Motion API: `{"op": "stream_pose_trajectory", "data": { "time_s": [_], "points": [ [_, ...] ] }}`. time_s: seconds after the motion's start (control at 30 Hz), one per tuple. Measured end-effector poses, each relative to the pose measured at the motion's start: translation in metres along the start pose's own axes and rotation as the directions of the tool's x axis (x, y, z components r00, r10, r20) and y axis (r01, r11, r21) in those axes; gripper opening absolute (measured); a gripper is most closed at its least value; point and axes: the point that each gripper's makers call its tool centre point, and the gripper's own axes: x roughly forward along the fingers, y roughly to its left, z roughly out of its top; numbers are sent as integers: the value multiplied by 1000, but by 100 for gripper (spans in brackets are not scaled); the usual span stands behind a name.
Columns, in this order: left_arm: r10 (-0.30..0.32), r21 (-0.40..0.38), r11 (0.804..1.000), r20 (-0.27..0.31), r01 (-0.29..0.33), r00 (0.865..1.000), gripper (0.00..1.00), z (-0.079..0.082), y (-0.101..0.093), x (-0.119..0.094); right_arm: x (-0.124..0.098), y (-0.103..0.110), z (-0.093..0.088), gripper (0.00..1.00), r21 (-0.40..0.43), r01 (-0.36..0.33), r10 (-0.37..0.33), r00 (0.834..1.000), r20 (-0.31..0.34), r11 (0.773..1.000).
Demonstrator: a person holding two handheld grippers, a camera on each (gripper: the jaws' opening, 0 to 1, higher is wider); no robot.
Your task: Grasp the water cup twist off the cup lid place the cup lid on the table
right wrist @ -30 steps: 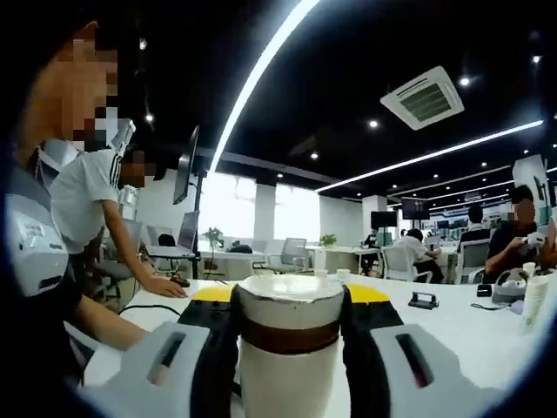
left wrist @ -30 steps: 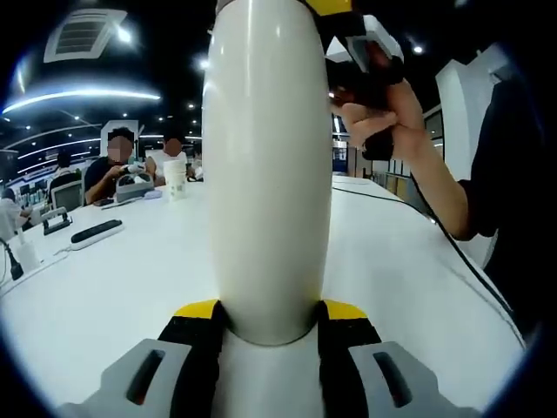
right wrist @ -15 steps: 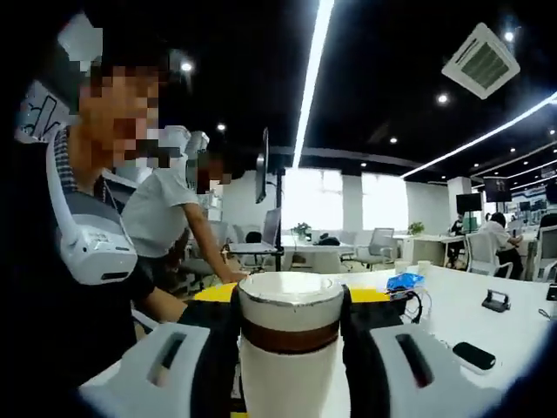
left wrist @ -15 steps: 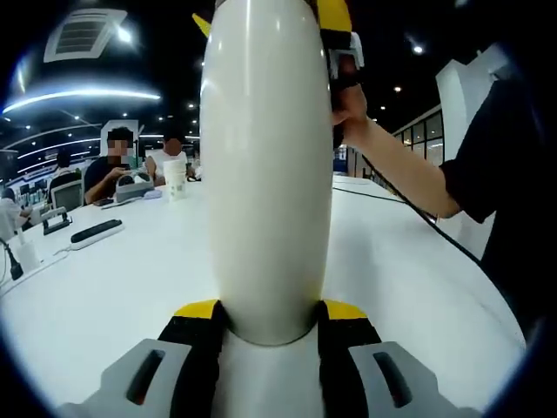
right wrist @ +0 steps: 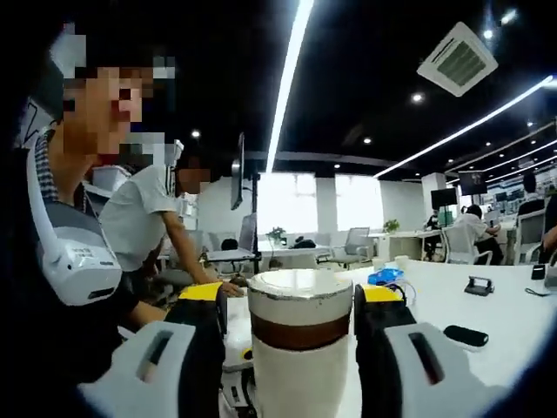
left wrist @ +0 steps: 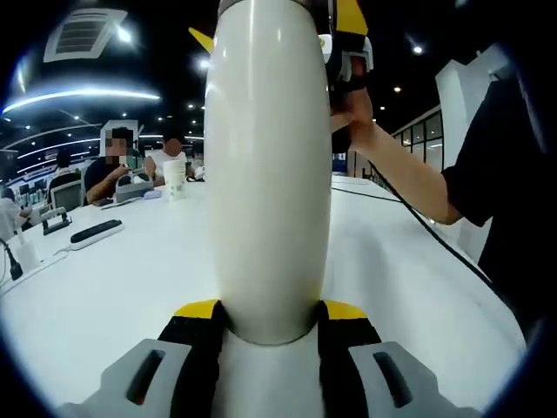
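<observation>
A tall white water cup (left wrist: 265,157) stands upright over the white table (left wrist: 104,287), and my left gripper (left wrist: 270,309) is shut on its lower body. At the cup's top, a hand holds my right gripper (left wrist: 346,26). In the right gripper view the cup lid (right wrist: 300,305), white with a brown band, sits between the yellow-tipped jaws of my right gripper (right wrist: 291,296). Those jaws stand slightly apart from the lid, with a narrow gap showing on its left side. The lid is still on top of the cup.
A person's arm (left wrist: 409,174) and a black cable (left wrist: 435,235) cross the table's right side. A paper cup (left wrist: 175,178), a black bar (left wrist: 96,231) and seated people sit at the far left. A black device (right wrist: 466,335) and blue item (right wrist: 385,277) lie on the table.
My right gripper has turned about the cup's top, and its jaws, tight on the lid before, have parted a little. The left gripper and the cup have stayed still.
</observation>
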Motion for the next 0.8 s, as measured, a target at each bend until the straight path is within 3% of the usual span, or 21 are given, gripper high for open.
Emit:
{"op": "stream_pose_trajectory", "data": {
  "time_s": [0.07,0.17,0.27,0.33,0.43,0.6,0.7,0.8],
  "points": [
    [0,0,1000,0,0,1000,45,0,0,0,-1,-1,3,62,0,115,-115,993,24,993],
    [0,1,1000,1,0,1000,45,0,-1,0,-3,-4,7,62,-35,271,-269,962,51,962],
    [1,1,1000,0,-1,1000,45,0,-1,-1,-2,-5,12,61,-82,355,-350,935,64,931],
    [1,1,1000,0,-1,1000,45,1,-1,-1,-2,-11,7,57,-104,407,-407,913,25,908],
    [2,2,1000,0,-2,1000,45,0,-2,-1,3,-16,5,53,-112,425,-426,904,17,898],
    [3,1,1000,0,-3,1000,45,1,-2,-1,2,-19,5,48,-114,403,-404,914,14,908],
    [2,1,1000,0,-2,1000,45,0,-2,-1,3,-15,4,48,-102,329,-329,944,12,939],
    [2,0,1000,0,-2,1000,45,0,-2,-1,4,-12,4,48,-80,207,-207,978,6,975]
  ]
}}
